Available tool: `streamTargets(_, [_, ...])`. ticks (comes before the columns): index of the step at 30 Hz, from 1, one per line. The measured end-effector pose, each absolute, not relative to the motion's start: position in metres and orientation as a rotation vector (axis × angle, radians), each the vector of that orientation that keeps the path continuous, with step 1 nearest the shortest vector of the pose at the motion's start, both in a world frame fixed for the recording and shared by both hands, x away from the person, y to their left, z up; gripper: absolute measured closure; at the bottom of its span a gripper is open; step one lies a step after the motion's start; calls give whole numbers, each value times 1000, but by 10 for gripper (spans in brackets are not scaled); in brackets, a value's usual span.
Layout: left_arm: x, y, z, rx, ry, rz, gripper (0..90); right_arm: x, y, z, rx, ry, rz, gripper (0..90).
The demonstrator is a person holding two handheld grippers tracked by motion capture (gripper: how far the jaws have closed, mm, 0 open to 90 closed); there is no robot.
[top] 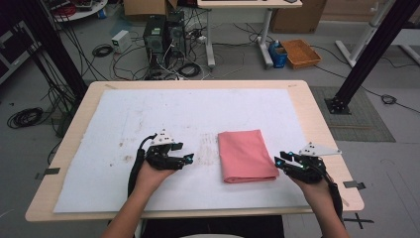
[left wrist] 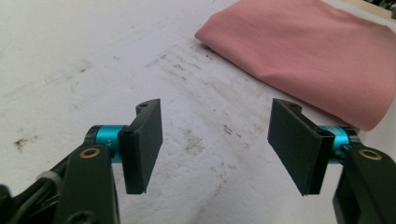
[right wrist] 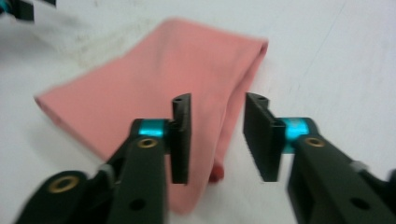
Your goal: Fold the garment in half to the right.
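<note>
A folded pink cloth (top: 245, 154) lies flat on the white mat (top: 148, 114), a little right of the table's middle. My left gripper (top: 189, 158) hovers just left of the cloth, open wide, with only stained mat between its jaws; the left gripper view has the cloth (left wrist: 308, 51) ahead to the upper right of the gripper (left wrist: 215, 144). My right gripper (top: 280, 161) sits at the cloth's near right corner, open and empty. In the right gripper view its jaws (right wrist: 217, 135) frame the cloth's edge (right wrist: 154, 107) without touching it.
The mat covers a light wooden table (top: 317, 129) and carries brown stains (top: 208, 146) between the left gripper and the cloth. Beyond the table the floor holds computer towers (top: 163, 34), cables, an orange tray (top: 300, 52) and black frame posts (top: 369, 54).
</note>
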State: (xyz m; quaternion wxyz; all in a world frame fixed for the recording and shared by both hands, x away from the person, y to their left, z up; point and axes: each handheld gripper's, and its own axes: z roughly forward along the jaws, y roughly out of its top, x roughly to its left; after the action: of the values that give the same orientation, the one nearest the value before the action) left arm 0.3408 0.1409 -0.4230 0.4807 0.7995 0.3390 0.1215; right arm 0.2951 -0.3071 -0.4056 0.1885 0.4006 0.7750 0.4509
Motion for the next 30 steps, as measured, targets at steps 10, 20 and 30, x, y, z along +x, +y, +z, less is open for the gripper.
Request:
streamTargets(10, [341, 152, -406, 1874, 755, 350, 256, 323, -283, -370, 1039, 2111, 1336, 358])
streamTargets(20, [342, 156, -402, 1881, 694, 340, 241, 339, -284, -381, 1002, 2118, 1399, 307])
streamTargets(30, [344, 158, -410, 1899, 689, 335, 231, 346, -307, -390, 1055, 2110, 1405, 279])
